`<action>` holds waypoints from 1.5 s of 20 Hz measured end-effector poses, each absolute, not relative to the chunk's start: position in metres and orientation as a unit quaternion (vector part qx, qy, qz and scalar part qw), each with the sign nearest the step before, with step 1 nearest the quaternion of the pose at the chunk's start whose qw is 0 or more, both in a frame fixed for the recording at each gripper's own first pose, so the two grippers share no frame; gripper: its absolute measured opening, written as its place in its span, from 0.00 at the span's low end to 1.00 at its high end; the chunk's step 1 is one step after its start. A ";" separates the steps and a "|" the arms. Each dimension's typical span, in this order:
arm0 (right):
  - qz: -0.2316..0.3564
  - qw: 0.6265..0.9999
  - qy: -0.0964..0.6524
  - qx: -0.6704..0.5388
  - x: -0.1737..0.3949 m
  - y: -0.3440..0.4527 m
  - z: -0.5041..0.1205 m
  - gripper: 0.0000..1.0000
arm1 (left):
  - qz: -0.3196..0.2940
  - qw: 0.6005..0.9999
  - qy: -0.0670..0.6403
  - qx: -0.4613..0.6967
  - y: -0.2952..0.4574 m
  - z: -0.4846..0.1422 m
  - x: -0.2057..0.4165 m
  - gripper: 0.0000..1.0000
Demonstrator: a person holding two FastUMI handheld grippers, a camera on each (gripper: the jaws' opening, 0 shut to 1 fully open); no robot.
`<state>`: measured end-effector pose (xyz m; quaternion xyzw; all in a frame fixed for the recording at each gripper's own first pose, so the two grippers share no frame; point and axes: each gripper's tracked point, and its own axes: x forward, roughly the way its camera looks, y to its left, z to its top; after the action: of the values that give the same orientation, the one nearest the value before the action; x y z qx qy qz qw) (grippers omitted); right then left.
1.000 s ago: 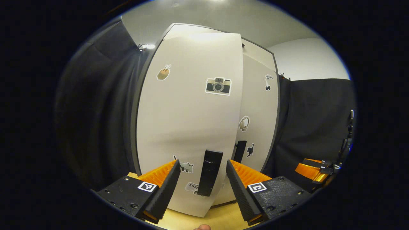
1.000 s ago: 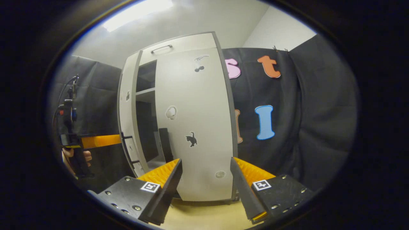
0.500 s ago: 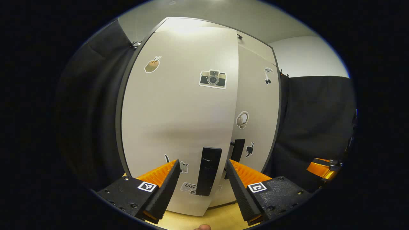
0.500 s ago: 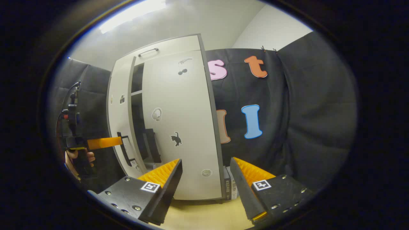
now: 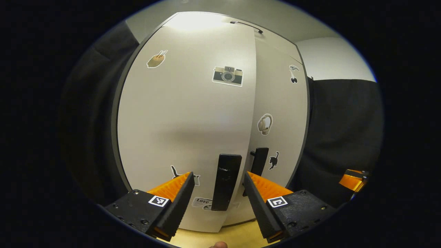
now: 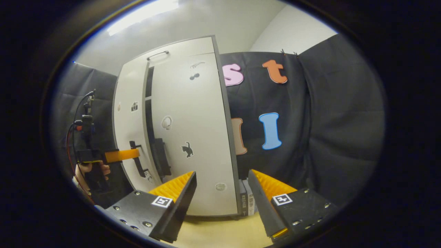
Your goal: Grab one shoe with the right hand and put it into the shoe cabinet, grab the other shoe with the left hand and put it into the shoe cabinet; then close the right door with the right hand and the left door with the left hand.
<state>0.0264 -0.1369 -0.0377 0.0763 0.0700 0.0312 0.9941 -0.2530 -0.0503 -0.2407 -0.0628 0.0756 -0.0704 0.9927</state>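
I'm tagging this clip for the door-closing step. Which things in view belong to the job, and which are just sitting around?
Part of the job:
- tall white shoe cabinet
- its left door with the camera sticker, not quite shut
- that door's black bar handle
- its right door with the cat sticker
- left tongs, open
- right tongs, open

Just there:
- grey boxes beside the cabinet
- pale wooden floor

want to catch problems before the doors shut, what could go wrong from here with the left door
1. The left tool is open with the left door handle between its fingers, not gripped; a push could slip off it.
2. The left door is still ajar, with a dark gap visible in the right gripper view beside the right door. A push that stops early may leave it unlatched.
3. The two handles sit close together, so a finger might catch the right door handle.
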 end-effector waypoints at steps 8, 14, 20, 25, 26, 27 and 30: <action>0.072 0.994 0.045 0.075 0.043 -0.098 0.000 0.87 | -0.056 0.996 0.055 -0.047 -0.053 -0.210 -0.291 0.88; 0.098 0.992 0.037 0.064 0.037 -0.067 0.028 0.90 | -0.030 0.998 0.031 -0.040 -0.056 -0.176 -0.343 0.88; 0.117 0.990 0.034 0.065 0.018 -0.043 0.048 0.86 | -0.003 0.999 0.034 -0.032 -0.060 -0.171 -0.386 0.88; 0.124 0.990 0.032 0.063 0.005 -0.034 0.053 0.90 | 0.003 0.999 0.042 -0.022 -0.063 -0.178 -0.400 0.88; 0.123 0.990 0.031 0.062 0.004 -0.034 0.054 0.90 | 0.004 0.999 0.044 -0.022 -0.064 -0.179 -0.401 0.88; 0.123 0.990 0.032 0.061 0.003 -0.033 0.053 0.90 | 0.004 0.999 0.045 -0.022 -0.064 -0.180 -0.402 0.88; 0.120 0.990 0.032 0.063 0.001 -0.035 0.053 0.90 | 0.003 0.999 0.045 -0.028 -0.066 -0.181 -0.403 0.88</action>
<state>0.0007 -0.0348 0.0530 0.0635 0.0316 0.1204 0.9902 -0.4033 -0.0655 -0.1810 -0.0285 0.0447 0.0028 0.9986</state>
